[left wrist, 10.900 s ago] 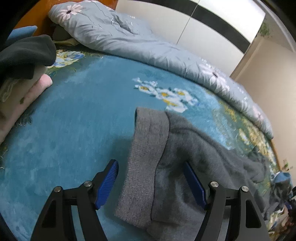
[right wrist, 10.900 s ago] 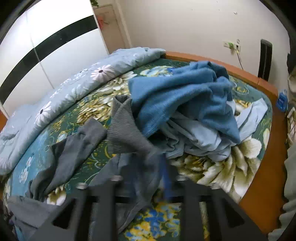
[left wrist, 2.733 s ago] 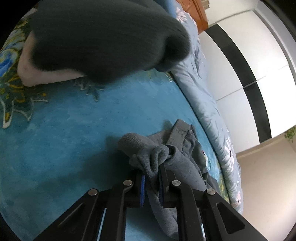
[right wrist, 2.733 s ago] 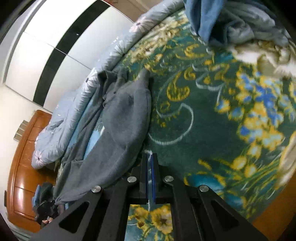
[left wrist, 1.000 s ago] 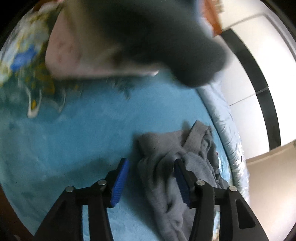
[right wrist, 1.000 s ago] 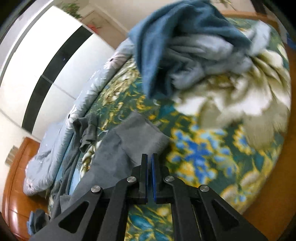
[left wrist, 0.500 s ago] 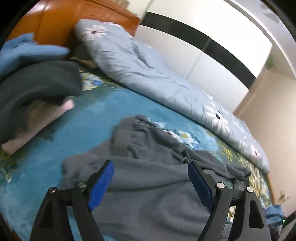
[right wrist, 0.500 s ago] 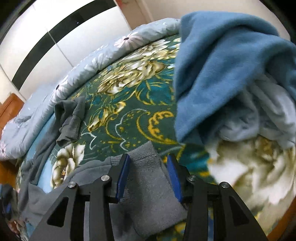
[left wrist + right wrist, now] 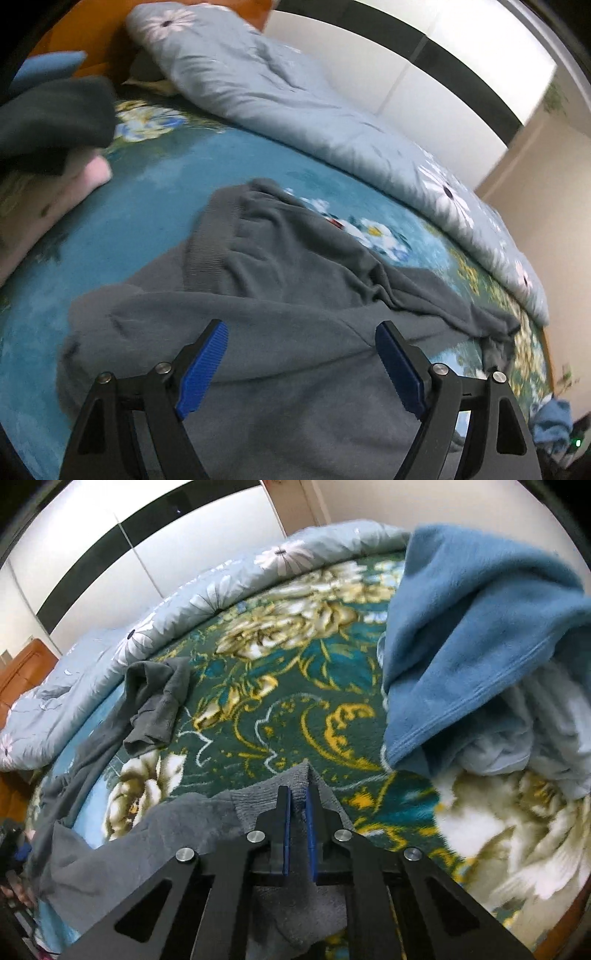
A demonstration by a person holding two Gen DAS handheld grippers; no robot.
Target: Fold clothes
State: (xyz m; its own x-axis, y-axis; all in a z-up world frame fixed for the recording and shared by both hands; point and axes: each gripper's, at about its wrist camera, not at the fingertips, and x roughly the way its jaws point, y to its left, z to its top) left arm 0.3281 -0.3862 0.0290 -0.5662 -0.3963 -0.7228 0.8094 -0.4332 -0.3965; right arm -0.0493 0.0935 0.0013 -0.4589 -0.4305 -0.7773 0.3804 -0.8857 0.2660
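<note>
A grey knit garment (image 9: 280,295) lies spread and wrinkled on the blue-green floral bed cover (image 9: 147,184); its ribbed hem lies toward the far left. My left gripper (image 9: 301,365) is open just above the garment's near part, holding nothing. In the right wrist view my right gripper (image 9: 298,801) is shut on the ribbed cuff of the same grey garment (image 9: 155,834), lifting it into a peak. Its other sleeve (image 9: 155,701) lies crumpled further back on the bed.
A pale blue floral duvet (image 9: 295,96) is bunched along the far side of the bed. A stack of folded clothes (image 9: 48,122) sits at the left. A pile of blue clothes (image 9: 480,635) lies to the right of my right gripper.
My right gripper has closed on the grey cuff, which it straddled open half a second ago. My left gripper stays open and has shifted slightly over the garment.
</note>
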